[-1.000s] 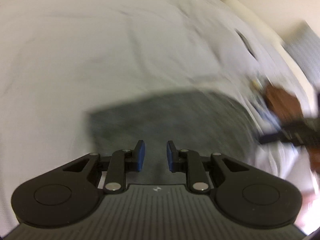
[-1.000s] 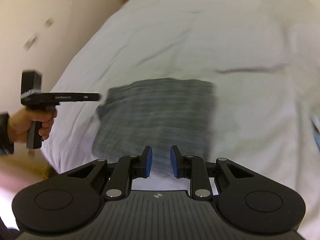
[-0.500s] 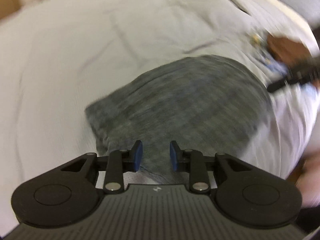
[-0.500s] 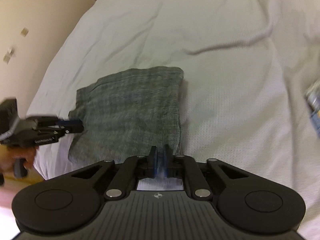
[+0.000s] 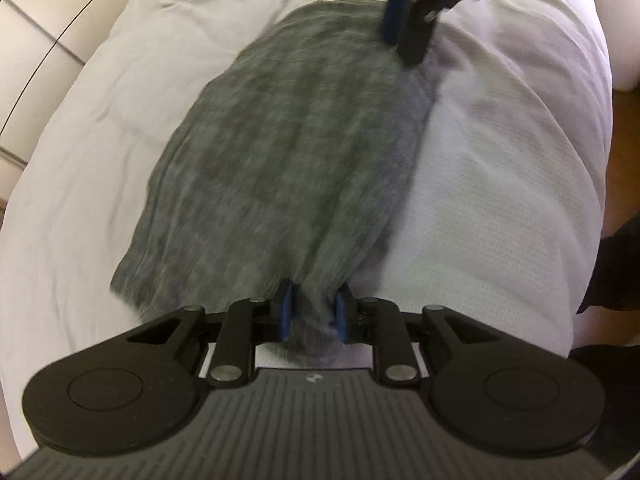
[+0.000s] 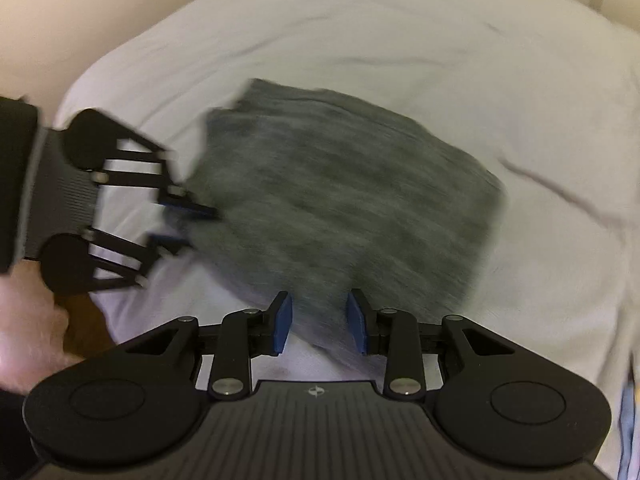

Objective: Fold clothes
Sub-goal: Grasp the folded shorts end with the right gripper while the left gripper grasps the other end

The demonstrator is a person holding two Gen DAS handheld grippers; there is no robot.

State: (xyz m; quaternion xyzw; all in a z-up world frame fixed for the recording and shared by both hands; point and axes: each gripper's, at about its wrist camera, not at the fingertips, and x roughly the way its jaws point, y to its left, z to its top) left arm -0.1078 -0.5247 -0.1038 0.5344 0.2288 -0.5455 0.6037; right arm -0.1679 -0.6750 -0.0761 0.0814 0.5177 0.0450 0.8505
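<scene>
**On the bed: both corners of the grey garment lined up for the next fold**

On the white bed (image 5: 500, 200) the folded grey garment (image 5: 288, 152) lies flat, long axis running from 6 o'clock up to 12 in the left wrist view.

The left hand-held gripper (image 5: 311, 317) sits right at the garment's near end, at 6 o'clock. Its jaws have just been closing, and a bunched corner of the cloth fills the narrow gap between the blue pads, so I'd say it has a pinch on it.

The right hand-held gripper (image 6: 319, 323) is on the opposite end; from the left camera it shows up at about 1 o'clock. Its jaws have just been opening a bit. The garment's edge lies between them, but there's daylight next to the pads, so no grip as far as I can see.

My guess: the left hand is the one set to carry its end over toward the right.
</scene>
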